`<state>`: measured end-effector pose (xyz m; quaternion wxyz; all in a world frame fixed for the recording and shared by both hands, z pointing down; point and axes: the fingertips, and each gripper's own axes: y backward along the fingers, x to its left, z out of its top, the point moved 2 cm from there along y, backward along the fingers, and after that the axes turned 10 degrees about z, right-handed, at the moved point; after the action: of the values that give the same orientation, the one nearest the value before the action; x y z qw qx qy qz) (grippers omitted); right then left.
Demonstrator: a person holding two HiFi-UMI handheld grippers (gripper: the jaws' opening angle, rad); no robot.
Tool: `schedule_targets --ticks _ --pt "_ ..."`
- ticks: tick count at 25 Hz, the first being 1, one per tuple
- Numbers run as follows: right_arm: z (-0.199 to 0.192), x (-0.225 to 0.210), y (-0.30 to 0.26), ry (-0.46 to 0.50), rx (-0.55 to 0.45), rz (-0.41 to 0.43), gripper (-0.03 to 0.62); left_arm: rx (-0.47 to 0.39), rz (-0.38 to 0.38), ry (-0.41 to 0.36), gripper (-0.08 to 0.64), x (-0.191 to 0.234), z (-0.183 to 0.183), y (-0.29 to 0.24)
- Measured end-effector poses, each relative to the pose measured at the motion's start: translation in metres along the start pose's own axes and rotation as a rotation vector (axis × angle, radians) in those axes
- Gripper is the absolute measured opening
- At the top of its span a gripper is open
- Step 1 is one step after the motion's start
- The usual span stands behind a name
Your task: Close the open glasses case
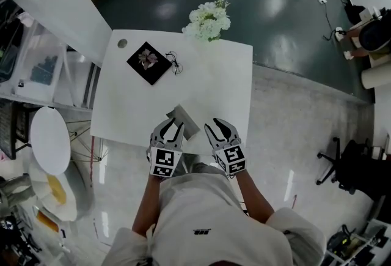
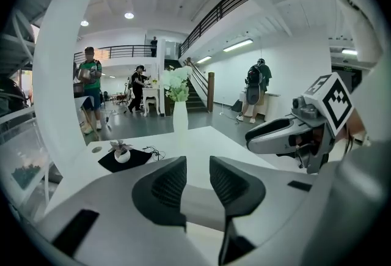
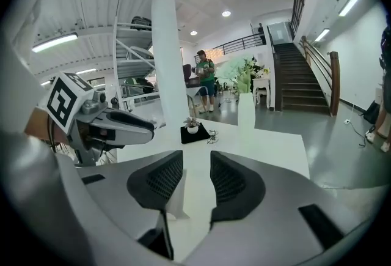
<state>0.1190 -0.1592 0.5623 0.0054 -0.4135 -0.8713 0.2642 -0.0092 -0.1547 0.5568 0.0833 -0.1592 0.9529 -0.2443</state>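
Right at the near edge of the white tabletop lies the grey, flat-sided glasses case, set at a slant with one corner toward the person. It sits between the two grippers, closer to the left one. From above I cannot tell how far its lid stands open.

The left gripper hovers over the case's near-left end. In the left gripper view its dark ribbed jaws stand a little apart, and the grey case shows through the gap below them, not squeezed by either pad. The right gripper hangs just beside the case on its other side, jaws likewise parted, with only bare tabletop between them. In the right gripper view a pale part of the case peeks out past the left-hand jaw.

Farther back, toward the far left corner, a black square mat carries a small white pot with a plant, and a thin dark tangle lies just beside the mat — too small to make out. A small round grey disc sits near that corner. At the far edge stands a bunch of white flowers in a slim white vase.

Off to the left, well apart from the tabletop, is a round white side table.
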Motion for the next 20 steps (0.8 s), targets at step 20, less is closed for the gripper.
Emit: schedule_targets --ticks 20 --pt "-0.049 -0.024 -0.046 -0.052 0.142 -0.046 0.14 0.162 -0.111 -0.017 0.109 -0.008 -0.069 -0.059"
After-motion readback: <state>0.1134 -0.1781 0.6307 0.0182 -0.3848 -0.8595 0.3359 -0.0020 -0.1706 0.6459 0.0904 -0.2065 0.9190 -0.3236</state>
